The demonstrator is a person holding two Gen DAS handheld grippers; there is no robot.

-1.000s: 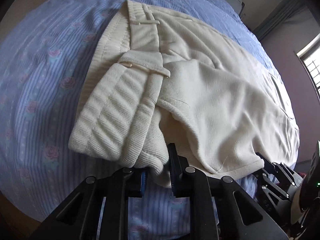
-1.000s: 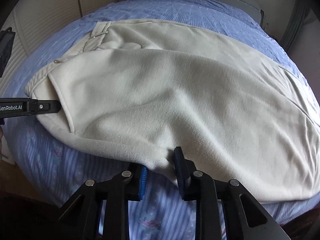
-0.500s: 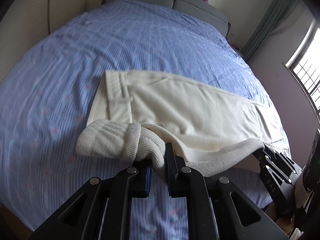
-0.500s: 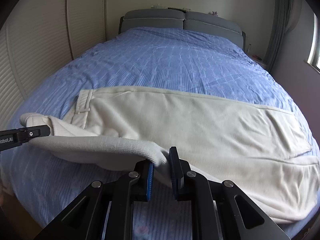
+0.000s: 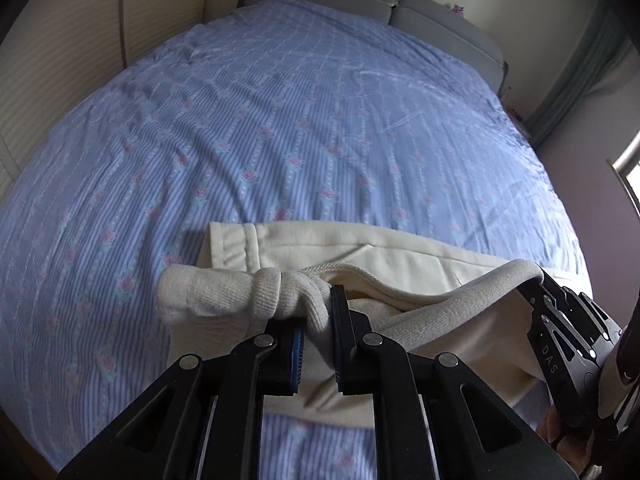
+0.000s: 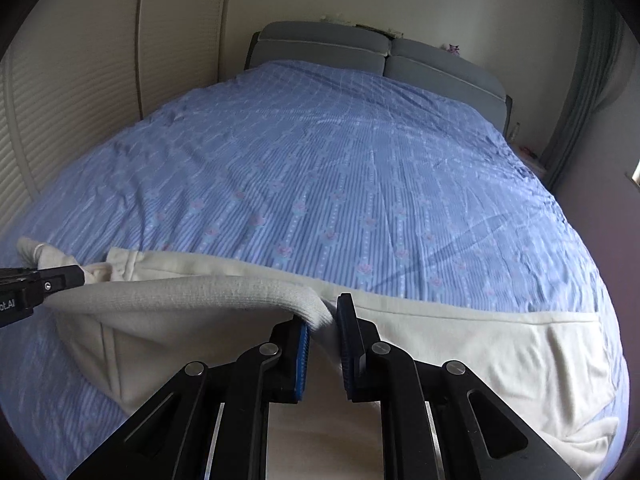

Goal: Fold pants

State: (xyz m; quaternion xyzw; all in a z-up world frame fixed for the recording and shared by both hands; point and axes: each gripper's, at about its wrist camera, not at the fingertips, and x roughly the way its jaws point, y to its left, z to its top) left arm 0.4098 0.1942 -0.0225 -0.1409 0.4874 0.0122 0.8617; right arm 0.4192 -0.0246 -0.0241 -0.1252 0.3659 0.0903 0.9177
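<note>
Cream pants (image 5: 400, 252) lie across the near part of the bed, waistband to the left. My left gripper (image 5: 318, 316) is shut on the bunched ribbed waistband end, lifted off the sheet. My right gripper (image 6: 324, 314) is shut on the near edge of the pants (image 6: 480, 344) further along the leg. The fabric edge hangs taut between the two grippers. In the left wrist view the right gripper (image 5: 536, 292) shows at the right, and in the right wrist view the left gripper (image 6: 76, 278) shows at the far left. The far layer still rests flat on the bed.
A blue striped sheet with pink roses (image 5: 280, 120) covers the bed up to a grey headboard (image 6: 320, 48). Pale slatted wardrobe doors (image 6: 60, 100) run along the left side. A curtain (image 5: 580, 72) and a window (image 5: 630, 168) are on the right.
Both grippers have risen and drawn back toward the near edge of the bed, lifting the near edge of the pants. The pants now sit low in both views, with much more sheet visible.
</note>
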